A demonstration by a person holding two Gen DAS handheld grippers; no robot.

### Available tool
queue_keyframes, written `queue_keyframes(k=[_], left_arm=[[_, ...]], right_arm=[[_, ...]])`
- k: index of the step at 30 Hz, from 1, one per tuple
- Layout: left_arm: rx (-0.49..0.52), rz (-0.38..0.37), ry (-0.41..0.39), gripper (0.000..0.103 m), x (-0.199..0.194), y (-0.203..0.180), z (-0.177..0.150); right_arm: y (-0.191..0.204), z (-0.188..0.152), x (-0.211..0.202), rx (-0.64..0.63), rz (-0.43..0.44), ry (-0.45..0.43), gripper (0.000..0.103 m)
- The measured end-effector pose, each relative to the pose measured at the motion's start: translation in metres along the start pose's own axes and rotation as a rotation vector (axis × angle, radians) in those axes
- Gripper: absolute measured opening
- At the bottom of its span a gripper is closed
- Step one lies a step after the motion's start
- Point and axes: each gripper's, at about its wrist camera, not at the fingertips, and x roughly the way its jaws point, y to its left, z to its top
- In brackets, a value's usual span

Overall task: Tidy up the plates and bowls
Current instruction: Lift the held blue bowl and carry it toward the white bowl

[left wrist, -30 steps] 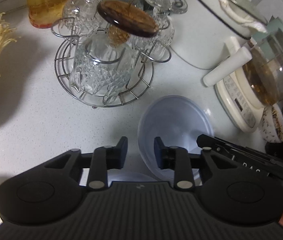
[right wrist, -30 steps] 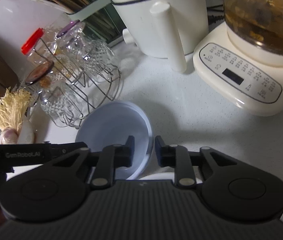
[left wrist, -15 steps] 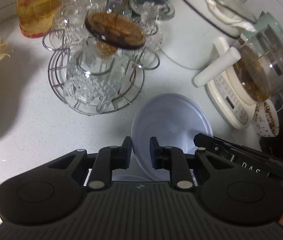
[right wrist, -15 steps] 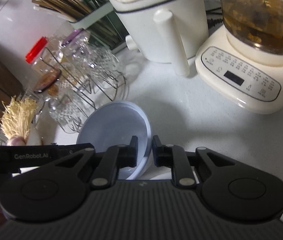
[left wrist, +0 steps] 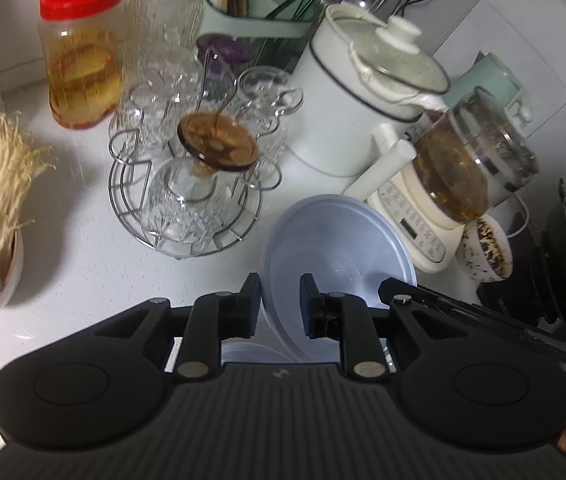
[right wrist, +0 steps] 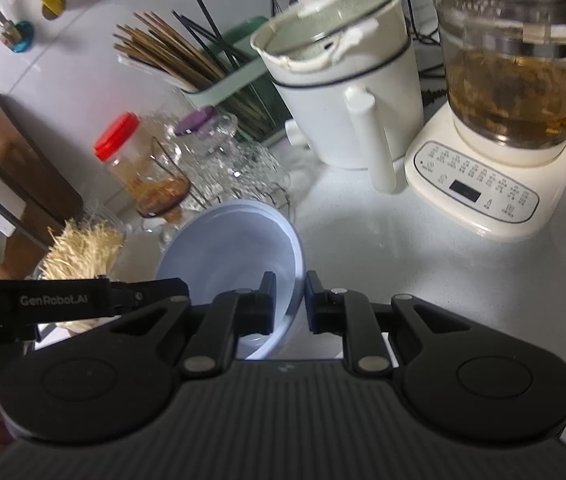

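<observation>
Nearest each camera, the pale blue bowl (left wrist: 339,248) is pinched by its rim from two sides. The left hand-held gripper (left wrist: 281,300) has its jaws closed on the rim's near-left edge, one finger inside the wall and one outside. The right hand-held gripper (right wrist: 289,300) is clamped the same way on the opposite edge of the bowl (right wrist: 235,248). Two grips on opposite sides look chosen to keep a wide, light bowl level and stop it swinging, which one rim pinch would likely allow. The right gripper's jaws have just been closing, with the rim between them.

The bowl appears lifted off the white table (left wrist: 83,264), and a second pale rim (left wrist: 251,354) shows just beneath it in the left view, so it is probably coming off a stack. Both grippers point steeply down and forward, converging on the bowl, and each one's black body crosses the edge of the other's view.

Just beyond stands a wire rack of cut-glass cups (left wrist: 187,196), near enough that the bowl must be carried clear of it. Farther back are the white electric pot (right wrist: 343,92), the glass kettle of tea (right wrist: 511,80) on its base, a red-lidded jar (left wrist: 81,52) and a chopstick holder (right wrist: 219,76).
</observation>
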Motion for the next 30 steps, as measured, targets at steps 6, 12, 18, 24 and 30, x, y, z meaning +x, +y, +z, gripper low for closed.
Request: queue_keyframes(k=[6,12,18,24,30], left_arm=[[0.020,-0.019,-0.025,0.023,-0.020,-0.003,0.002],[0.029,-0.031,-0.045,0.024,-0.039,0.001,-0.003],[0.012,-0.023,-0.055,0.024,-0.051,0.011,-0.011],[-0.018,-0.014,-0.064,0.024,-0.062,0.022,-0.026],[-0.036,0.011,-0.036,0.024,-0.061,0.035,-0.045]], right_arm=[[0.014,0.001,-0.017,-0.014,-0.004,-0.037,0.018],[0.025,-0.002,-0.030,-0.021,0.000,-0.060,0.018],[0.038,-0.007,-0.031,-0.042,0.008,-0.055,0.018],[0.049,-0.017,-0.032,-0.064,0.017,-0.037,0.018],[0.054,-0.035,-0.026,-0.070,0.017,0.010,0.018]])
